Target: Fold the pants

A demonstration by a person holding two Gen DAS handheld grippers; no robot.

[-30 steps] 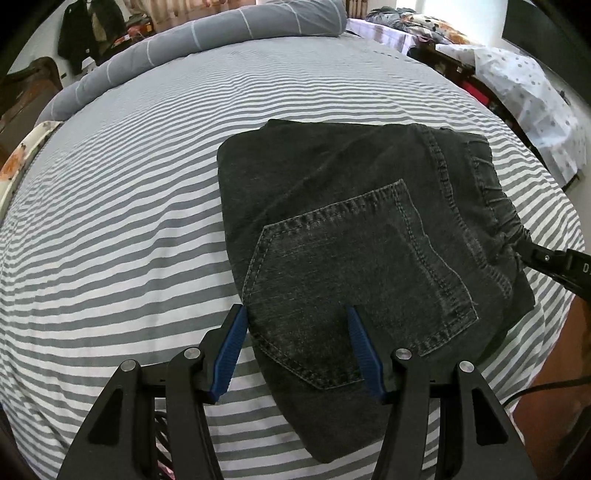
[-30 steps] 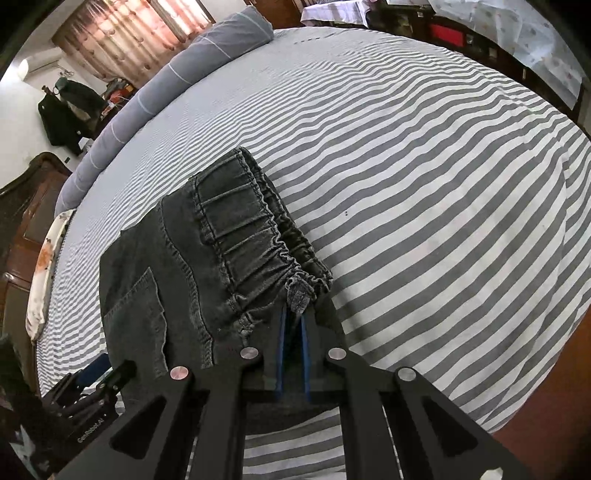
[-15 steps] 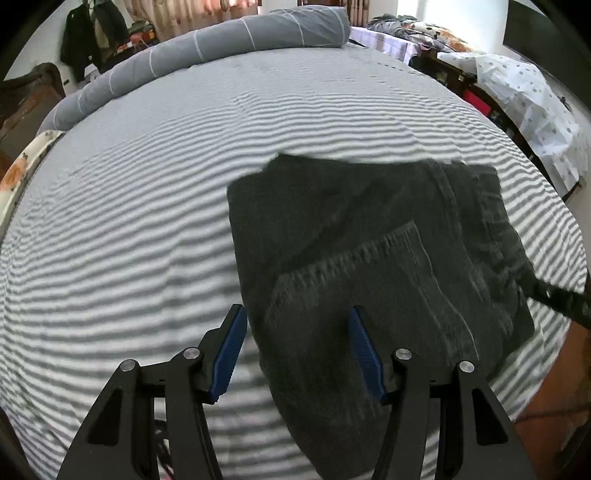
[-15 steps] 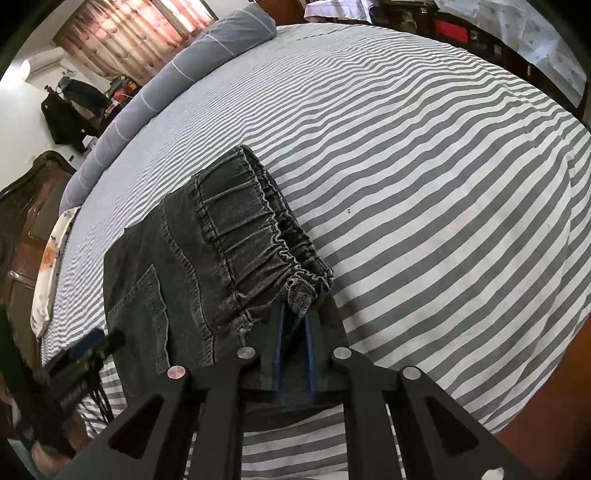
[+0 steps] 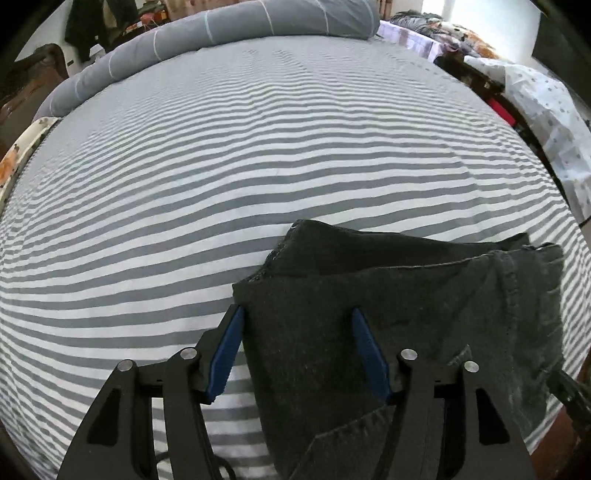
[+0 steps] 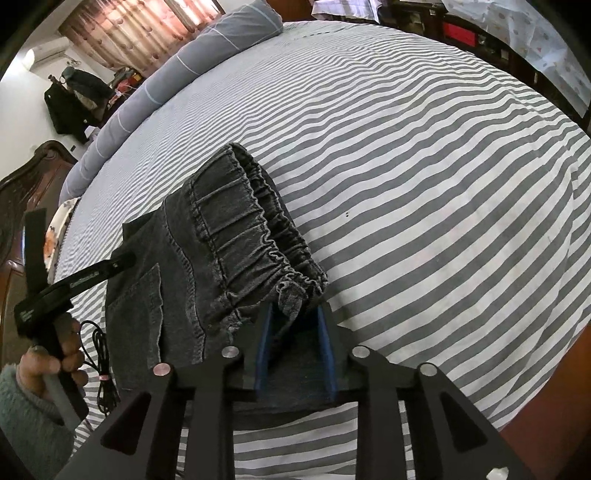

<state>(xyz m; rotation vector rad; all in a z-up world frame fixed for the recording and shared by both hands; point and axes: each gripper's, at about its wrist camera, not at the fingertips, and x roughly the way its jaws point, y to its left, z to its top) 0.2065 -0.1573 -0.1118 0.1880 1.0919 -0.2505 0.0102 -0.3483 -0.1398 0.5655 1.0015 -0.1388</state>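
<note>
Dark grey folded jeans [image 5: 388,314] lie on the striped bed sheet [image 5: 221,166], near its front edge. My left gripper [image 5: 297,310] hovers over their left edge. Its jaws are opening wide, and the flat denim below them is not pinched. In the right wrist view the gathered elastic waistband [image 6: 255,229] faces me. My right gripper [image 6: 294,308] is at the waistband's near corner, its jaws opening. The corner sits loose between the blue pads [image 6: 263,347], with gaps on both sides. A back pocket [image 6: 136,317] shows at the left.
A rolled grey duvet [image 5: 221,33] lies along the far side of the bed. A dark wooden headboard [image 6: 29,184] stands at the left. A hand [image 6: 55,362] in a fuzzy sleeve grips the other tool, with a black cable [image 6: 99,354] beside it. Cloth-covered furniture [image 5: 535,110] stands at the right.
My left gripper slid across the jeans toward their far left corner, so the pocket dropped out of its view. My right gripper's pads parted and let go of the waistband corner.
</note>
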